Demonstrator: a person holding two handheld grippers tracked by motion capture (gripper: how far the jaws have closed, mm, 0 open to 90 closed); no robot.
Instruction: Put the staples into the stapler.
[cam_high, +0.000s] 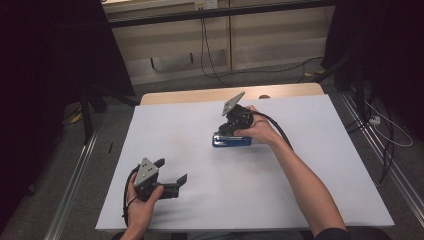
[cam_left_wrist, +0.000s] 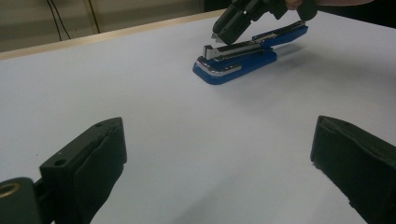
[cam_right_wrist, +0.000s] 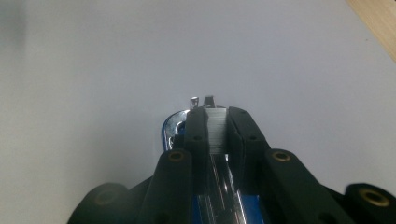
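A blue stapler (cam_high: 235, 142) (cam_left_wrist: 236, 65) lies on the white table top (cam_high: 310, 165), its lid swung back and its chrome magazine exposed. My right gripper (cam_high: 223, 131) (cam_left_wrist: 217, 36) (cam_right_wrist: 217, 112) points down at the stapler's front end, shut on a short silvery strip of staples (cam_right_wrist: 217, 133). The strip sits just above the magazine and the stapler's chrome nose (cam_right_wrist: 172, 127). A hand holds this gripper from the right. My left gripper (cam_high: 172, 170) (cam_left_wrist: 218, 133) rests low near the table's front left, open, with nothing between its fingers, facing the stapler from a distance.
The table's wooden back edge (cam_high: 200, 95) shows beyond the white sheet. Metal rails (cam_high: 75, 170) run along the floor on both sides, and cables (cam_high: 210, 55) hang behind the table. Bare white surface lies between the two grippers.
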